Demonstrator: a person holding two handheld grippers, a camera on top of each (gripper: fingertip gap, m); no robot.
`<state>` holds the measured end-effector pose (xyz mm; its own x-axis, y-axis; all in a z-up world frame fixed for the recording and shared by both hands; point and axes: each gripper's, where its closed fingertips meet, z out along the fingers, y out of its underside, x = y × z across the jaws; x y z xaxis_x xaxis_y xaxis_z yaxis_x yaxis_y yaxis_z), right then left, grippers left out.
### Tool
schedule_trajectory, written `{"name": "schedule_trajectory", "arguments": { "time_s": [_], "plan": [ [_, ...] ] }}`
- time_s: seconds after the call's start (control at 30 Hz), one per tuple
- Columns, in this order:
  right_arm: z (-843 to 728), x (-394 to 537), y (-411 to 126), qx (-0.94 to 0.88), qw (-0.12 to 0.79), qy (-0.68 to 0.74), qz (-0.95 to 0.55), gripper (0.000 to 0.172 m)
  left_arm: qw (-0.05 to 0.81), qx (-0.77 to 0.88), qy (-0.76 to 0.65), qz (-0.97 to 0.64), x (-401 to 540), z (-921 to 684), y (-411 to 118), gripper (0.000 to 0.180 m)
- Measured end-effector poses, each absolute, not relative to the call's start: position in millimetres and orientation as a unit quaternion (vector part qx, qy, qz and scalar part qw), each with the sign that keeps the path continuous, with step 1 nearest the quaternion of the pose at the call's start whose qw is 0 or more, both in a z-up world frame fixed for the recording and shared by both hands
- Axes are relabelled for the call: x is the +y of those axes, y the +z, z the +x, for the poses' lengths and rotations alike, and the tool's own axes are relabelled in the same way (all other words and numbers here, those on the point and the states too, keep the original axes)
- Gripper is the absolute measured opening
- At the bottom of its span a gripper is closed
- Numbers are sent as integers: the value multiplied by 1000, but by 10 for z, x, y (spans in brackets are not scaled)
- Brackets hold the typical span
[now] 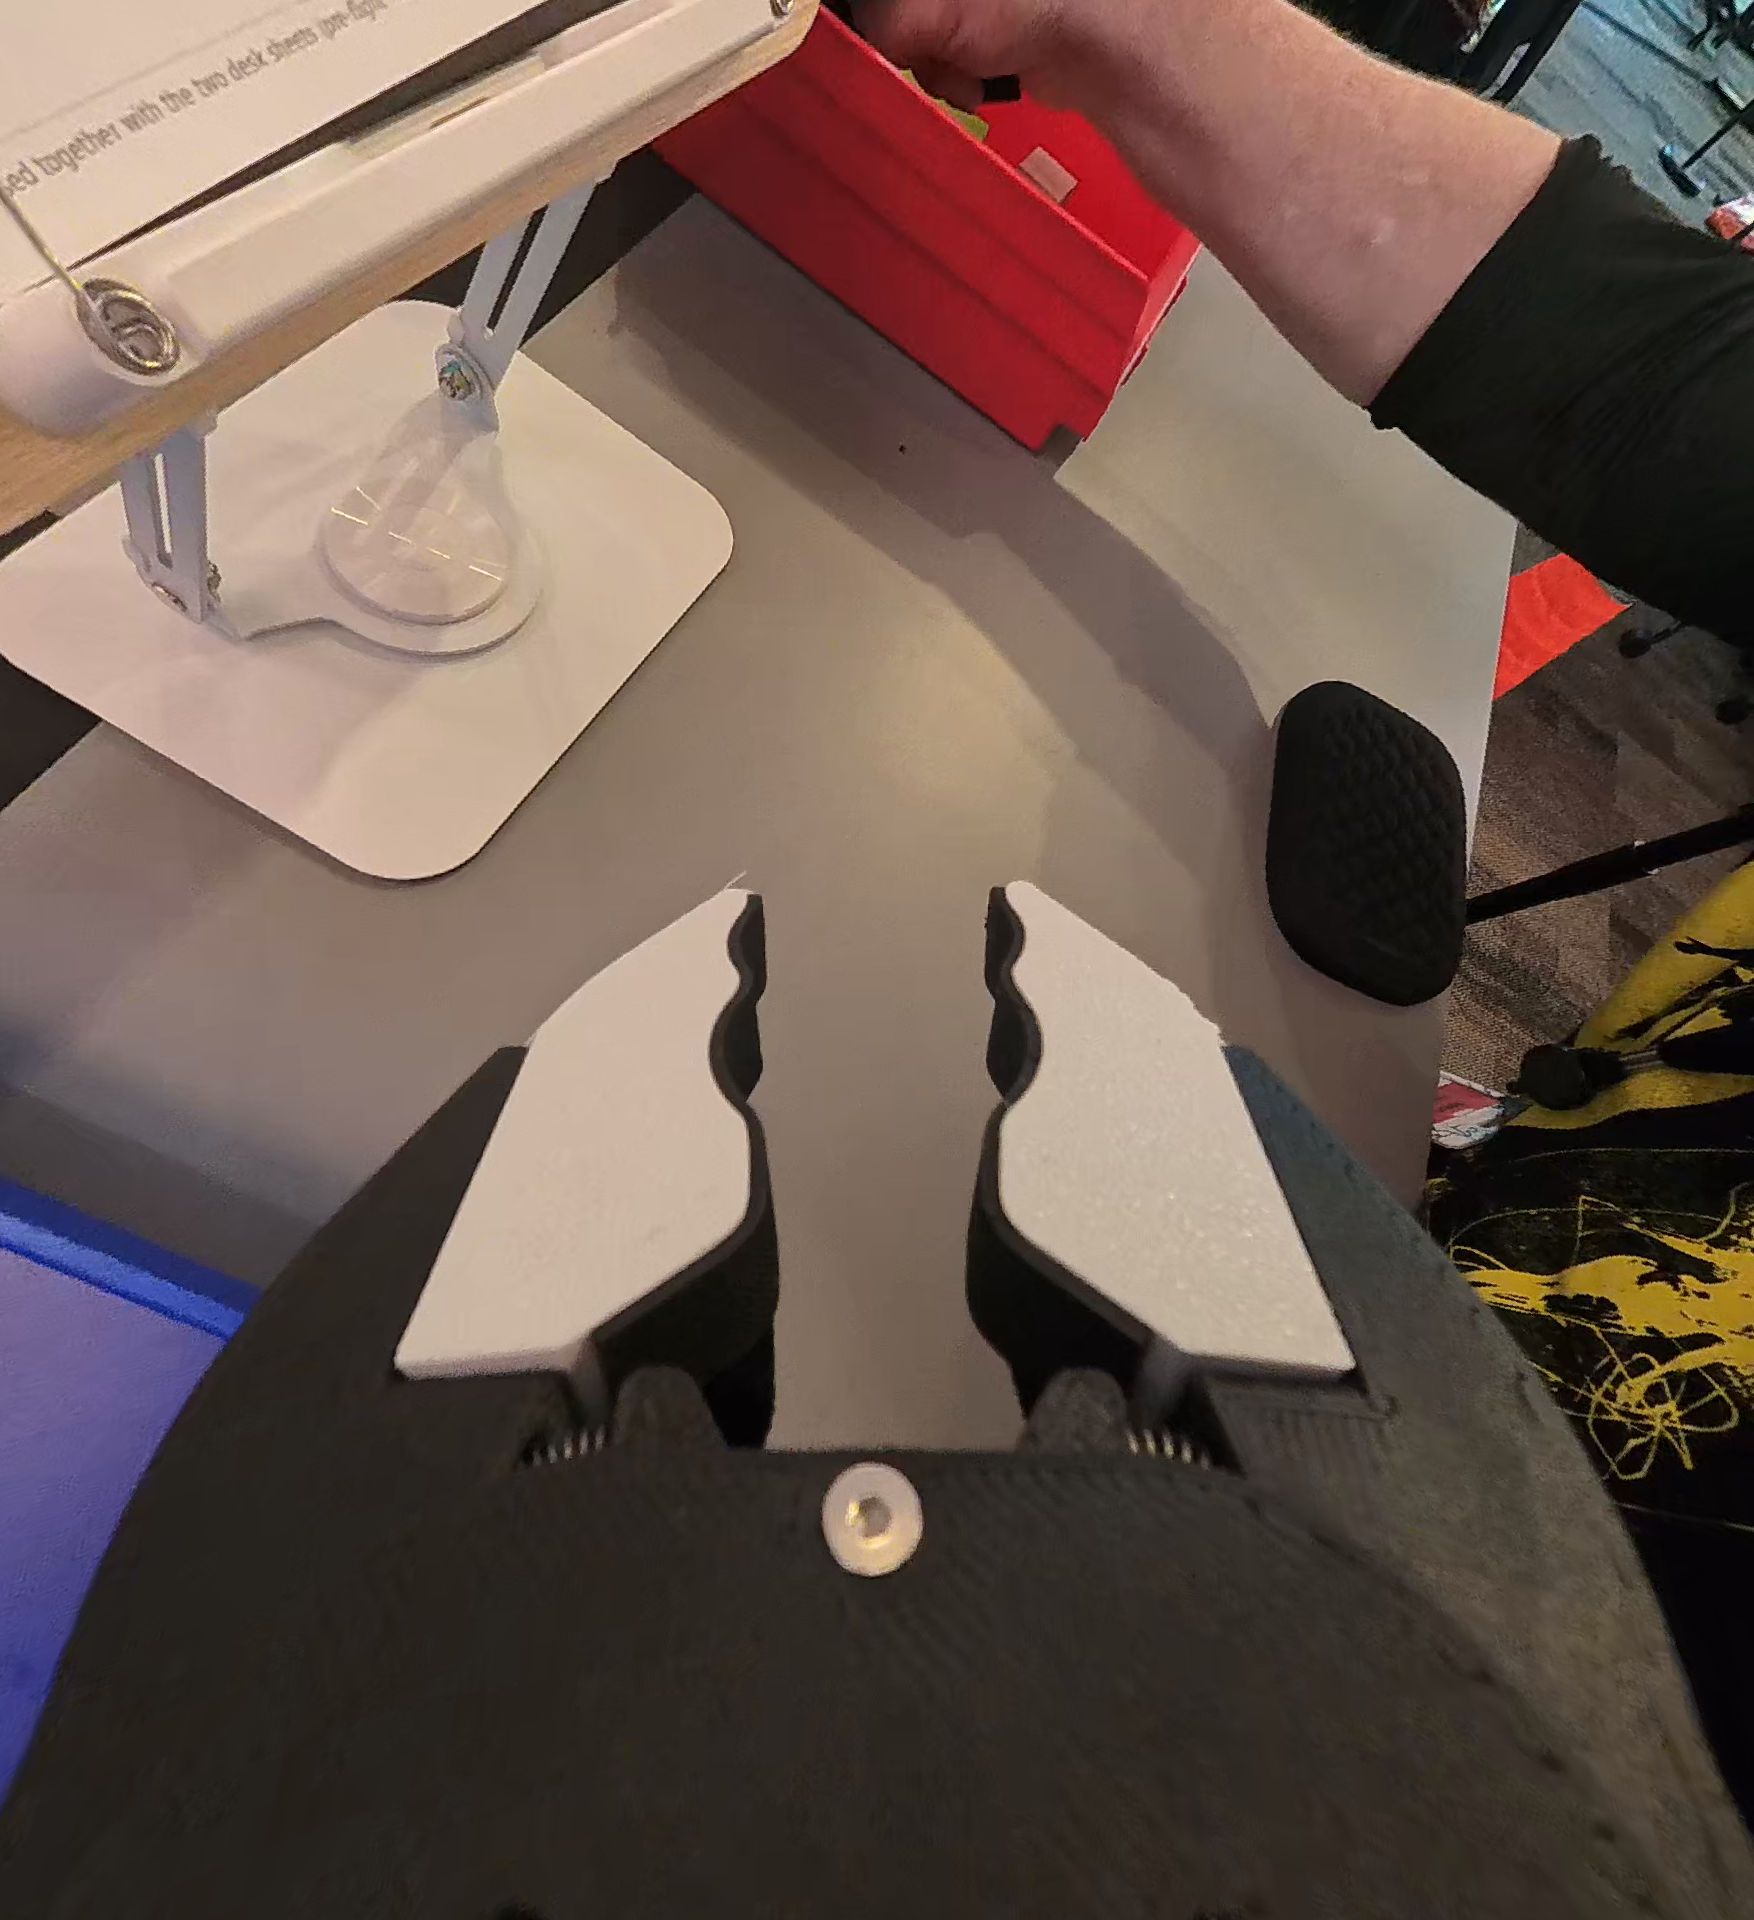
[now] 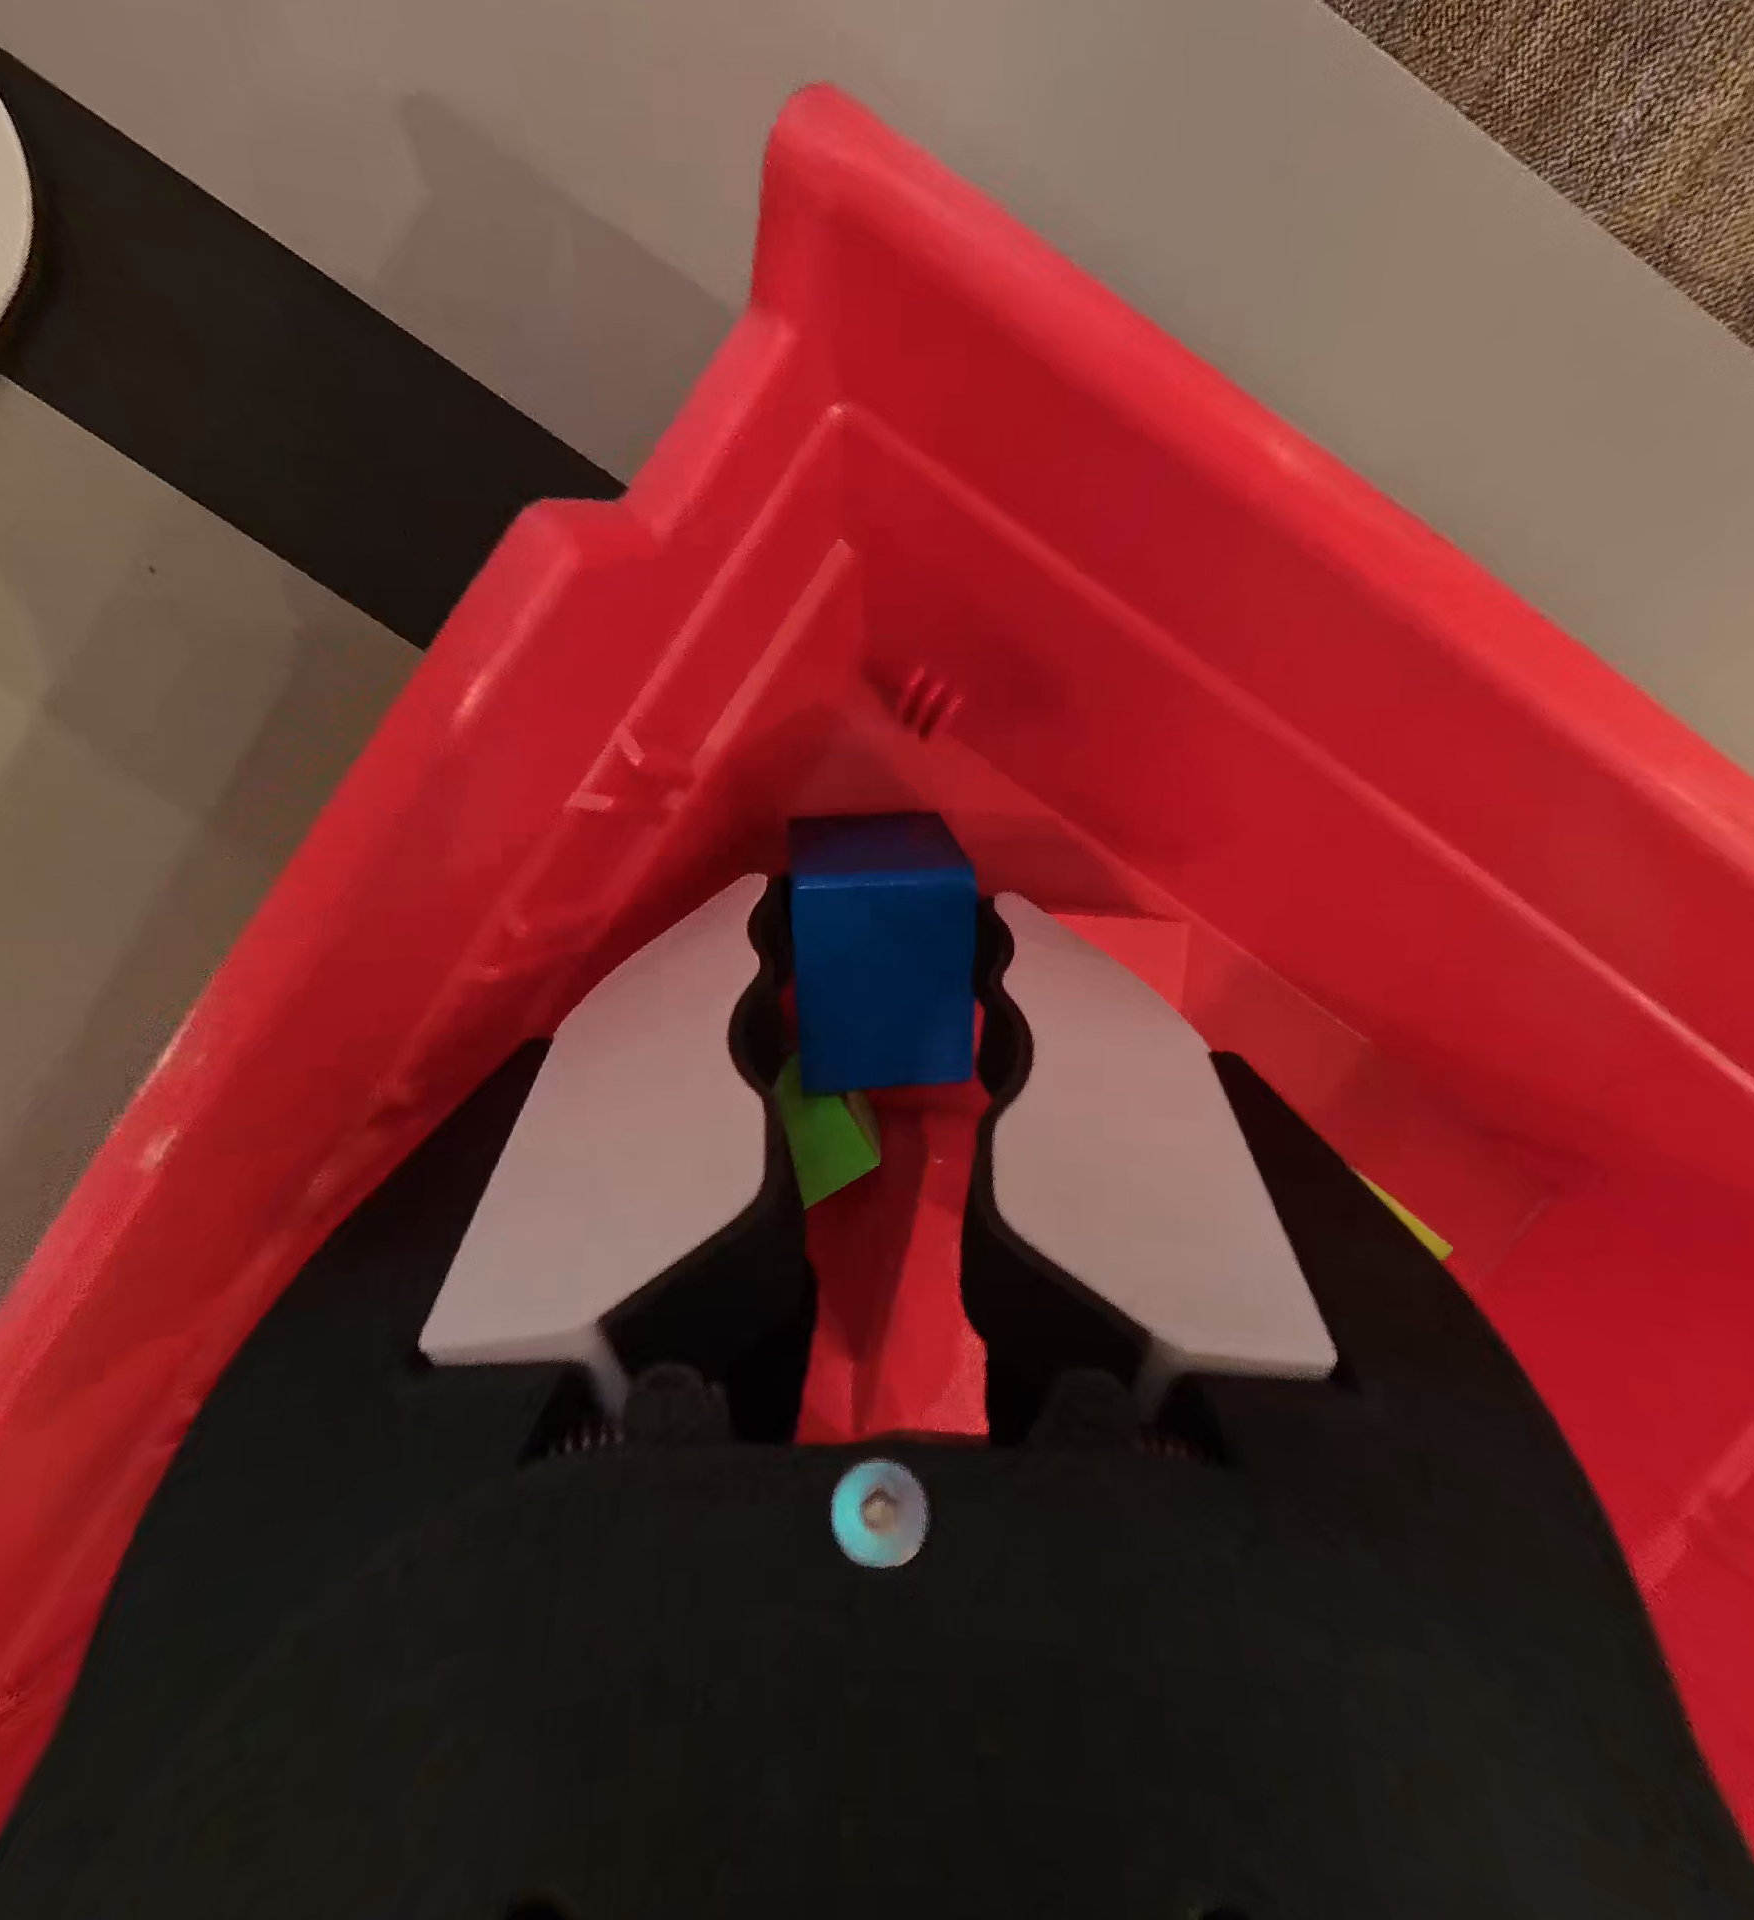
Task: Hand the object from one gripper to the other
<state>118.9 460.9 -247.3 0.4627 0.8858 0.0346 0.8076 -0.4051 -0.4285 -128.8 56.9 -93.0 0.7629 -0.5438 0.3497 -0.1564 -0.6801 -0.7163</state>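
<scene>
Blue block (image 2: 878, 977): sits between the two fingertips of the right gripper (image 2: 881, 935), low inside a corner of the red bin (image 2: 1216, 582); both dark pads meet its side faces, so it reads as gripped.
Right gripper: closed to the block's width, nothing else in its hold; a green piece (image 2: 831, 1148) lies just beneath and behind the block, and a sliver of yellow (image 2: 1413, 1226) shows past the right finger (both loose in the bin, as far as I can tell).
Left gripper (image 1: 873, 935): jaws parted with only bare grey tabletop (image 1: 904, 644) between them; it holds nothing and hangs over the table, well apart from the bin.
Around the left gripper: a white stand base (image 1: 353, 665) to its left, a black textured pad (image 1: 1366, 842) at the table edge to its right, a blue tray (image 1: 42, 1403) at lower left, and the person's forearm (image 1: 1320, 239) reaching into the bin (image 1: 914, 229) farther off.
Step in hand: the pick-up, judged from the block gripped but not yet clear of the bin walls.
Next move calls for: lifting the block straight out of the corner without catching the wall or dragging the green piece, then carrying it toward the left gripper with two free faces turned to those open jaws.
Handover not begun: the grippers are well apart.
</scene>
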Motion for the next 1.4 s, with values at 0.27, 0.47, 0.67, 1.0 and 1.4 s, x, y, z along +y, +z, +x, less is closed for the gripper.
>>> {"name": "schedule_trajectory", "arguments": {
  "time_s": [0.27,0.47,0.67,1.0,1.4],
  "plan": [
    [1243,4740,-2508,-536,236,54,-808,32,349,201,-271,-874,560,-1323,-907,40],
    [1339,4757,-2628,-530,226,50,-816,33,349,202,-270,-874,569,-1299,-903,40],
    [1416,4702,-2646,-525,179,62,-830,33,347,205,-267,-875,566,-1289,-901,41],
    [1488,4628,-2477,-486,163,99,-853,60,382,161,-175,-893,559,-1924,-829,47],
    [1690,4019,-1417,-483,315,117,-809,48,317,212,71,-922,1108,-3577,-1630,68]
  ]
}}
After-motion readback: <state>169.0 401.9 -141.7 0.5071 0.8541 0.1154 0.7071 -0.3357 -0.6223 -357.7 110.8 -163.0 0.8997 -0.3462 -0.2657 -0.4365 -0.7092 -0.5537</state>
